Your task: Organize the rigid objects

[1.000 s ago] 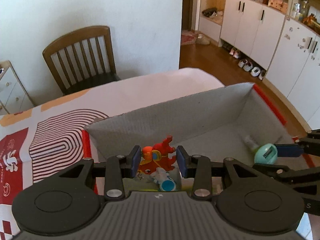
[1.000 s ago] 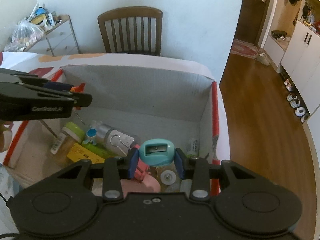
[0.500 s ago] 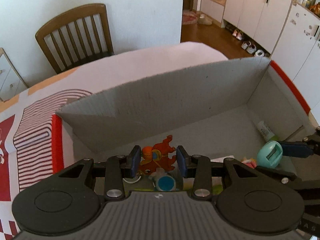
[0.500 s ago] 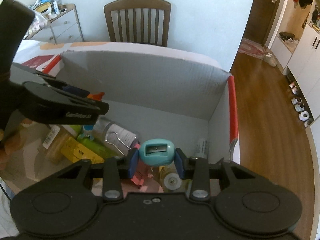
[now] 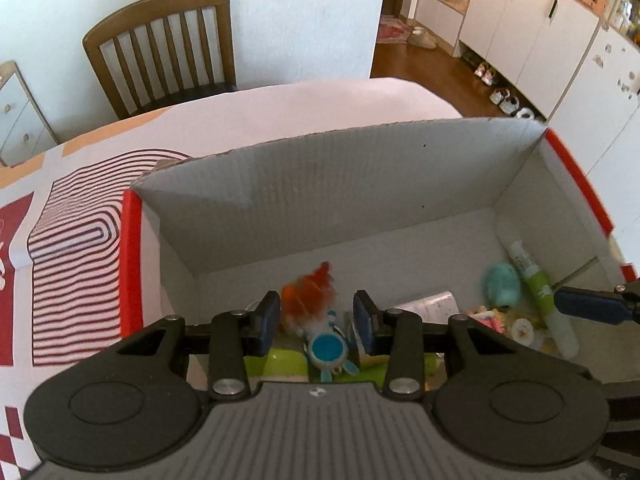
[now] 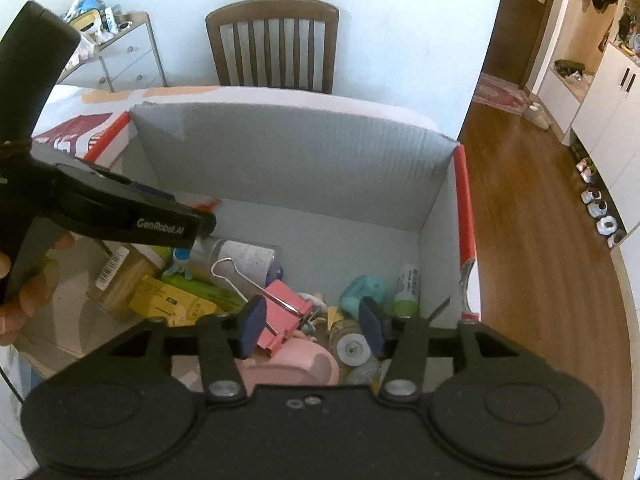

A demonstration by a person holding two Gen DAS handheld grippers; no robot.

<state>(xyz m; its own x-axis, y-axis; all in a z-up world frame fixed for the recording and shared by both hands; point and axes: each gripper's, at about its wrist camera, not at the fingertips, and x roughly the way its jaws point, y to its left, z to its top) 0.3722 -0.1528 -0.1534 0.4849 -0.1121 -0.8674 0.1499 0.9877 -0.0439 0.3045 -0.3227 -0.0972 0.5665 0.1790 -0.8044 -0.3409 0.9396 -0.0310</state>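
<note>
Since a second ago your right gripper [image 6: 312, 326] has let go of the teal pencil sharpener [image 6: 364, 291]: its jaws have just been opening and now stand wide with nothing pressed between them, and the sharpener lies blurred on the floor of the cardboard box [image 6: 304, 160], near the right wall and just beside a white and green tube [image 6: 408, 288]. Your left gripper [image 5: 316, 320] has come lower into the box; its jaws stand narrow, and the red-orange toy figure [image 5: 308, 300] sits between them, motion-blurred, so you cannot tell whether the pads are pressing on it. Below that toy a small blue and white round-faced figure [image 5: 328, 350] rests on a green packet [image 5: 280, 362] near the box's near edge. From the right wrist view, a pink binder clip [image 6: 284, 312] with a wire handle lies just ahead of your right jaws, over a pink rounded piece [image 6: 296, 364], with a clear bottle cap-end [image 6: 352, 350] next to it. Toward the box's left wall lie a yellow carton [image 6: 172, 300] and a jar with a barcode label [image 6: 120, 276], with a white-labelled bottle [image 6: 244, 256] lying nearer the middle. Your hand [image 6: 24, 288] shows at the left edge, holding the left gripper's handle. The box stands on a red and white patterned tablecloth [image 5: 76, 248], and a wooden chair [image 5: 168, 44] stands beyond the table's far edge.
</note>
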